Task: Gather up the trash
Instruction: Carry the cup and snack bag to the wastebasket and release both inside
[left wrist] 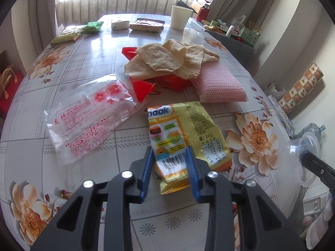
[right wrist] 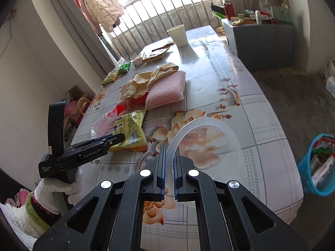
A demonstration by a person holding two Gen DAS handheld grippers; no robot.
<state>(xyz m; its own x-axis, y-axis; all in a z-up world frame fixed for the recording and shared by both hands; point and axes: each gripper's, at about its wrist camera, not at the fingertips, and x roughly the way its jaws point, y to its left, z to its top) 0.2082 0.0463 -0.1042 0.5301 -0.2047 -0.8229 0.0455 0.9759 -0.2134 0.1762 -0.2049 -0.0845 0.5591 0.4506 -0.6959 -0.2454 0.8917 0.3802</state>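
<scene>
My left gripper (left wrist: 170, 152) is open, its blue fingers astride the near end of a yellow snack wrapper (left wrist: 186, 131) lying flat on the table. The wrapper also shows in the right wrist view (right wrist: 132, 131), with the left gripper (right wrist: 113, 139) at its near edge. My right gripper (right wrist: 170, 154) is shut on the rim of a clear plastic cup (right wrist: 207, 144), held over the table's near right part. The cup shows at the right edge of the left wrist view (left wrist: 305, 146). A clear wrapper with red print (left wrist: 88, 121) lies left of the yellow one.
Crumpled beige paper (left wrist: 167, 60) lies on red packaging (left wrist: 142, 90) beside a pink cloth (left wrist: 217, 83). A white paper cup (left wrist: 180, 17), green packets (left wrist: 92, 27) and flat packages stand at the far end. A blue basket with trash (right wrist: 320, 165) sits on the floor to the right.
</scene>
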